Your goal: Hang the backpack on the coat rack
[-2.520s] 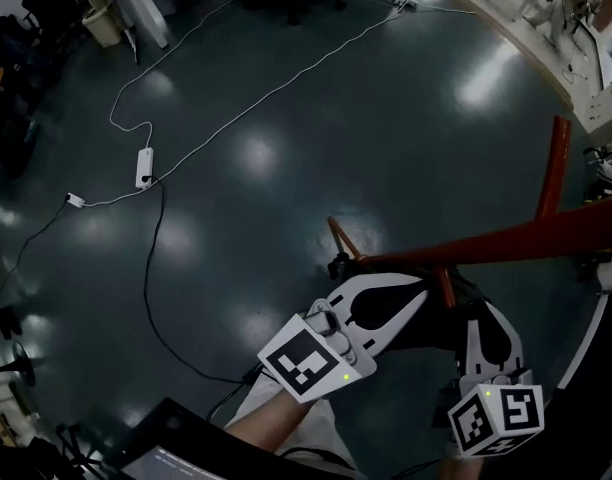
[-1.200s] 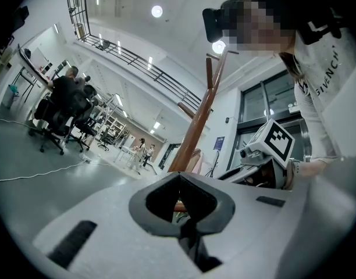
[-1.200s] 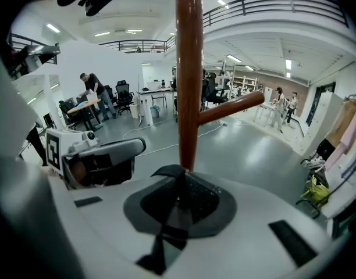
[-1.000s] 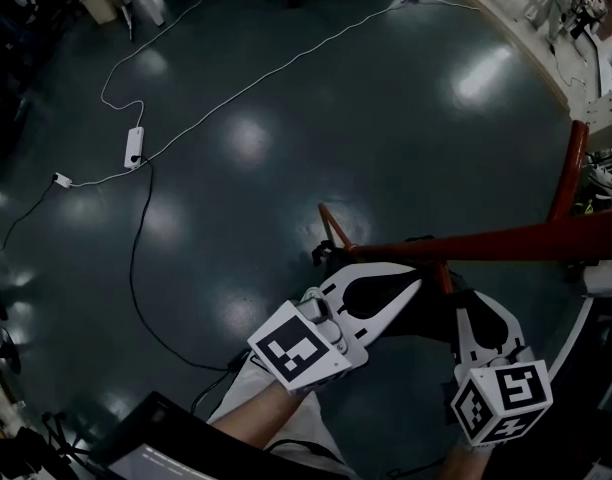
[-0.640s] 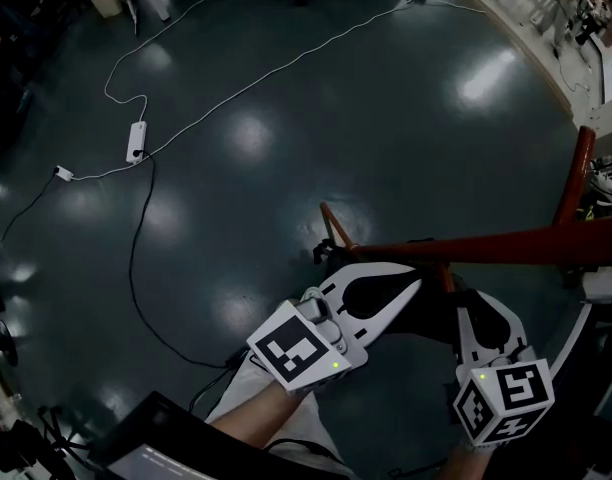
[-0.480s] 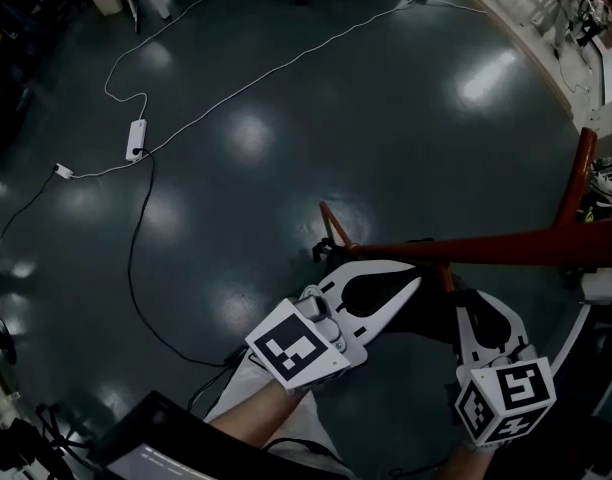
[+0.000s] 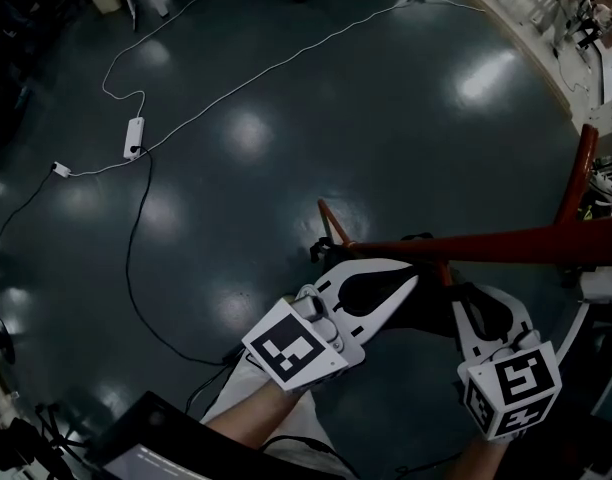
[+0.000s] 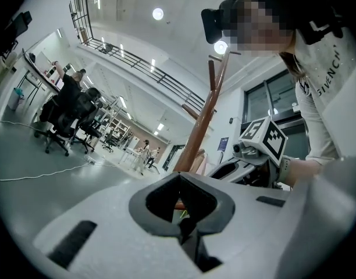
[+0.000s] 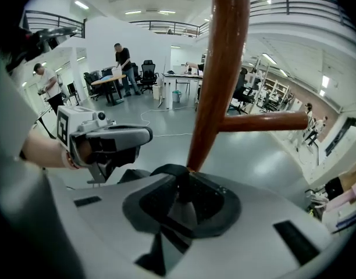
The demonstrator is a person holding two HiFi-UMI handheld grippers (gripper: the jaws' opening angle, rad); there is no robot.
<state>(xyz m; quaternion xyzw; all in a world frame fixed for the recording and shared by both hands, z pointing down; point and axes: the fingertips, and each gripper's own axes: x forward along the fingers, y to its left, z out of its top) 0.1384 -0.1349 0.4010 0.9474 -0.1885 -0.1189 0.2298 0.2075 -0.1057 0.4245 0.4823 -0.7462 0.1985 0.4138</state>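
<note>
left gripper (image 7: 406,286): jaws closed, can't tell if it's got any bag | right gripper (image 7: 471,303): clamped on black strap (image 9: 177,173) | backpack (image 7: 426,306): hanging between them, right beside coat rack (image 7: 506,243) pole | risk: imo strap misses the peg (image 9: 265,121) and the bag drops

Backpack (image 7: 431,308) dark, mostly hidden; coat rack (image 7: 486,246) cut off at rt edge.

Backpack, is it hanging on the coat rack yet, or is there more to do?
Done: the backpack is up beside the coat rack. In hand: the right hand-held gripper is shut on its black strap beside the rack; the left hand-held gripper is shut nearby, nothing visible between its jaws. Left: I cannot see the strap over a peg, so hooking it and letting go seem undone.
</note>
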